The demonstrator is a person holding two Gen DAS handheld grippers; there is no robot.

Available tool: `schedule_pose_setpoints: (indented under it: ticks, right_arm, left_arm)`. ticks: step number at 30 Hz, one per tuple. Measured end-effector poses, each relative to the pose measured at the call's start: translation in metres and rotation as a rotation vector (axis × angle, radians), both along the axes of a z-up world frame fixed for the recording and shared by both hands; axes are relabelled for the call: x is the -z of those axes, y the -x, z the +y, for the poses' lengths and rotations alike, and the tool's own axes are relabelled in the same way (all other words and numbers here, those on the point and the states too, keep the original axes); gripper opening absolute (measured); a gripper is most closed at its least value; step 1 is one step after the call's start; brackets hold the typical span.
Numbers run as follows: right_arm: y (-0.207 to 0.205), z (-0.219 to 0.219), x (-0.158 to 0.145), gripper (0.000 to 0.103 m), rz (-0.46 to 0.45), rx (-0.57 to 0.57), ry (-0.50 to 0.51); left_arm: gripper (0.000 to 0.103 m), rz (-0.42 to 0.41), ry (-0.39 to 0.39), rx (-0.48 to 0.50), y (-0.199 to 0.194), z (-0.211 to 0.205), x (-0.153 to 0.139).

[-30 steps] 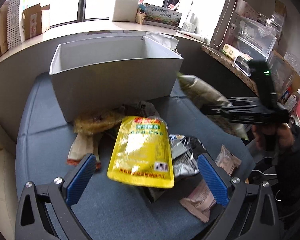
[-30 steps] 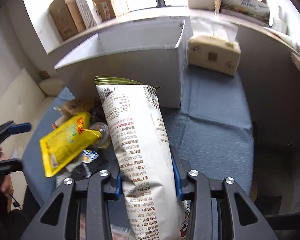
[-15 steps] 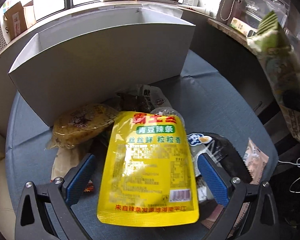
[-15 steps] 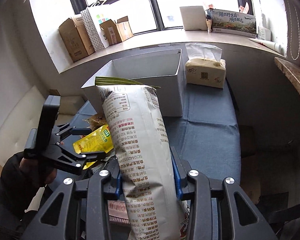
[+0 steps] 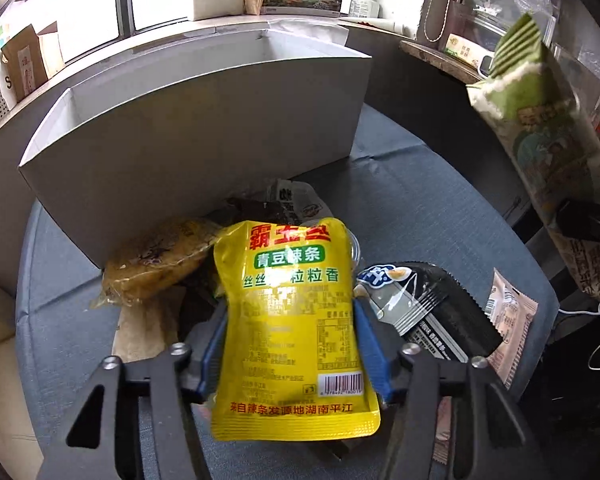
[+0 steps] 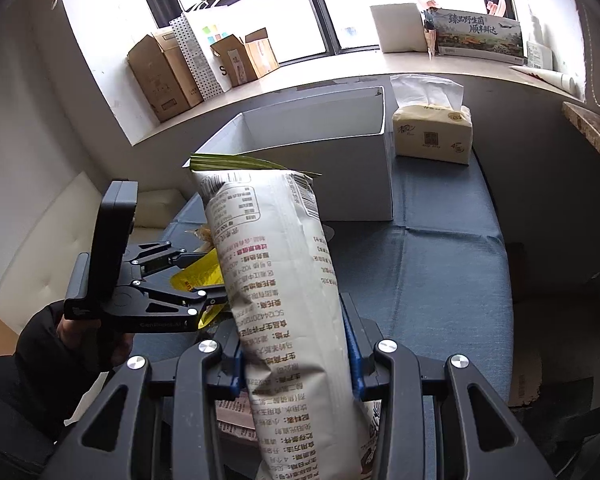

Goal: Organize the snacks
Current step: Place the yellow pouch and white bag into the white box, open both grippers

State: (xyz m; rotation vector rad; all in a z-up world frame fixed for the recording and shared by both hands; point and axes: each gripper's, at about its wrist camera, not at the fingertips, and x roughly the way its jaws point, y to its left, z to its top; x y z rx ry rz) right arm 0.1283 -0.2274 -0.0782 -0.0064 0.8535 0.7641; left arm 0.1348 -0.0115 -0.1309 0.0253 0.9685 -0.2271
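Blue-grey cloth [image 5: 412, 200] covers the surface below a bright window sill in the left wrist view. On the cloth stands a white box [image 5: 204, 136], open at the top; its inside is not visible from here. In front of the box lies a heap of snacks: a brownish pack [image 5: 156, 268] on the left, a black pack [image 5: 432, 312] and a pink sachet [image 5: 508, 320] on the right. The yellow pouch [image 5: 292, 332] lies on top of this heap, its long axis pointing away from the camera toward the box, printed side up, barcode end nearest. The left gripper [image 5: 292, 356] has just been closing, and its blue pads now press the two long edges of the pouch at its lower half, so the pouch is grasped. At the right edge a green-topped bag [image 5: 548, 140] is held high, tilted.

From the right wrist view, the same cloth [image 6: 440, 280] and the white box [image 6: 340, 180] are seen; the part of the box interior that shows looks bare. A tissue pack [image 6: 432, 132] stands just beside the box on the right. The right gripper [image 6: 296, 356] is clenched on the long bag [image 6: 276, 300], which stands almost upright, its green sealed end up and toward the box, back side with text facing the camera. To the left, a hand [image 6: 96, 340] holds the left gripper [image 6: 212, 280] around the yellow pouch [image 6: 200, 276]
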Motion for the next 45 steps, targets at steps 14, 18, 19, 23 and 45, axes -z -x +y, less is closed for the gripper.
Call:
schedule_pose_setpoints:
  ticks: [14,18,19,23,45]
  right_arm:
    - [0.005,0.009,0.0,0.041,0.0,-0.01,-0.023]
    - [0.002,0.013,-0.009,0.041,-0.014,-0.012,-0.045]
    - [0.001,0.015,-0.012,0.041,-0.019,-0.014,-0.052]
    - [-0.009,0.028,-0.029,0.042,-0.059,-0.016,-0.065]
    - [-0.233,0.146,-0.047,0.042,0.004,0.204,0.105]
  left_arm:
    - [0.056,-0.064,0.075,-0.025,0.025,0.018,-0.031]
    - [0.056,-0.125,0.079,-0.055,0.038,0.027,-0.059]
    - [0.056,-0.141,0.082,-0.059,0.04,0.029,-0.067]
    - [0.056,-0.205,0.084,-0.084,0.036,0.039,-0.097]
    - [0.057,-0.149,0.041,-0.291,-0.155,0.108,-0.116]
